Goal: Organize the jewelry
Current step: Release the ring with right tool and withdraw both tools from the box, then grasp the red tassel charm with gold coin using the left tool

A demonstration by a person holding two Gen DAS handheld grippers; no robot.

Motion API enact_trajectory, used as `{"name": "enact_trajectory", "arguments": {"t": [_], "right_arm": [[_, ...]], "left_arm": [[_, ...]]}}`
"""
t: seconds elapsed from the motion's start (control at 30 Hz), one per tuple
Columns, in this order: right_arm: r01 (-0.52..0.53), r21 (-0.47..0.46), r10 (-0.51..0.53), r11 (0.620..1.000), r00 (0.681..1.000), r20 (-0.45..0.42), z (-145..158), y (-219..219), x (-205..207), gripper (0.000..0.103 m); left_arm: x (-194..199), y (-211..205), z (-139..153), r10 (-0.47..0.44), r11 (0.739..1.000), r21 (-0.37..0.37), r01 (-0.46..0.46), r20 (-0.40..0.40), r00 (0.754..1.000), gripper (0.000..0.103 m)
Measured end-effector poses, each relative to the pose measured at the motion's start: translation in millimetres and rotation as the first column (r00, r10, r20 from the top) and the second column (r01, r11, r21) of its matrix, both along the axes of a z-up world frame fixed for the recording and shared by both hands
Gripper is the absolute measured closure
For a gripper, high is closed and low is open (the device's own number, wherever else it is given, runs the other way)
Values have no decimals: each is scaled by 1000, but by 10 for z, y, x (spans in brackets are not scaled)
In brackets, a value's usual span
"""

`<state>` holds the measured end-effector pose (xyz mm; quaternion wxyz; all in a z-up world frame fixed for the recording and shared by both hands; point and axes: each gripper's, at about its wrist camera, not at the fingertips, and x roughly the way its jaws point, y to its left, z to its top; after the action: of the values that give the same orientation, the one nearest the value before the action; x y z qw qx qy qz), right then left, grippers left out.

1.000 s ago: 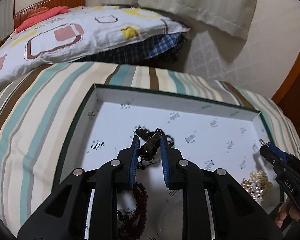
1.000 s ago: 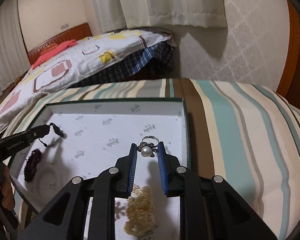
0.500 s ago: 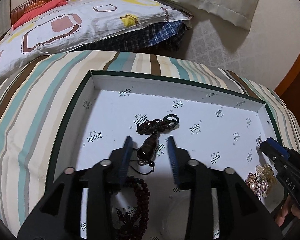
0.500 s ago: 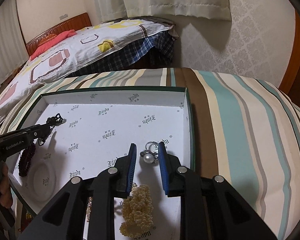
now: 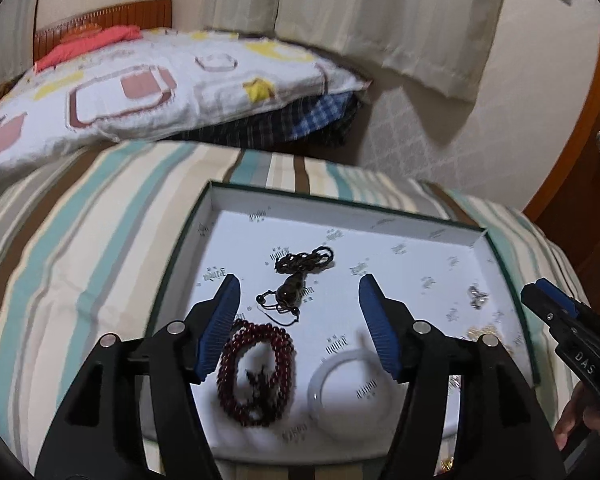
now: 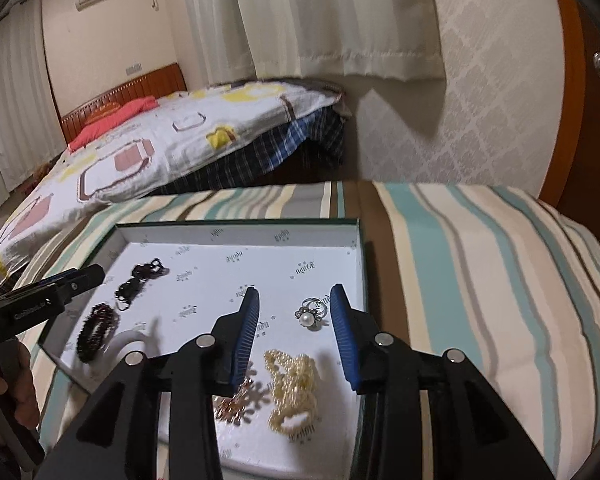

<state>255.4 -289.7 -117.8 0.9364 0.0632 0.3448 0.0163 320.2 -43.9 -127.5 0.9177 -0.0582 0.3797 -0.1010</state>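
Left wrist view: the left gripper (image 5: 300, 300), jaws opening and holding nothing, hangs above a white-lined tray (image 5: 340, 204) on a striped bedspread (image 5: 80, 240). The dark cord pendant (image 5: 292, 284) lies free on the tray floor between the fingers; nearer lie a red bead bracelet (image 5: 256, 364) and a white bangle (image 5: 348, 392), clear only here. Right wrist view: the right gripper (image 6: 294, 312), jaws also opening and empty, hangs over the pearl ring (image 6: 310, 314), untouched between the fingers. Only this view shows plainly the pearl strand (image 6: 294, 390) and a gold brooch (image 6: 236, 400).
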Motion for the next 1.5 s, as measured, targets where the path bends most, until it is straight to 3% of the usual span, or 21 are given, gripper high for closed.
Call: {"name": "enact_trajectory", "arguments": {"t": [0.23,0.4,0.93,1.33,1.5], "right_arm": [[36,11,-36,999,999,17,0,-4,-412,66],[50,8,-50,999,999,12,-68,16,-676,66],[46,9,-45,999,998,-41,-329,129,-1214,66],[39,26,-38,999,998,-49,-392,149,-1299,66],[41,36,-39,998,998,-53,-414,152,-1302,66]], "left_arm": [[-495,83,186,5,1000,0,-5,97,995,40],[-776,126,168,11,1000,-5,-10,113,994,39],[-1366,128,-236,-21,999,35,20,32,999,39],[-1404,-65,-458,-74,994,78,76,-33,997,39],[-1347,-139,-504,-102,990,92,108,-67,993,52]]}}
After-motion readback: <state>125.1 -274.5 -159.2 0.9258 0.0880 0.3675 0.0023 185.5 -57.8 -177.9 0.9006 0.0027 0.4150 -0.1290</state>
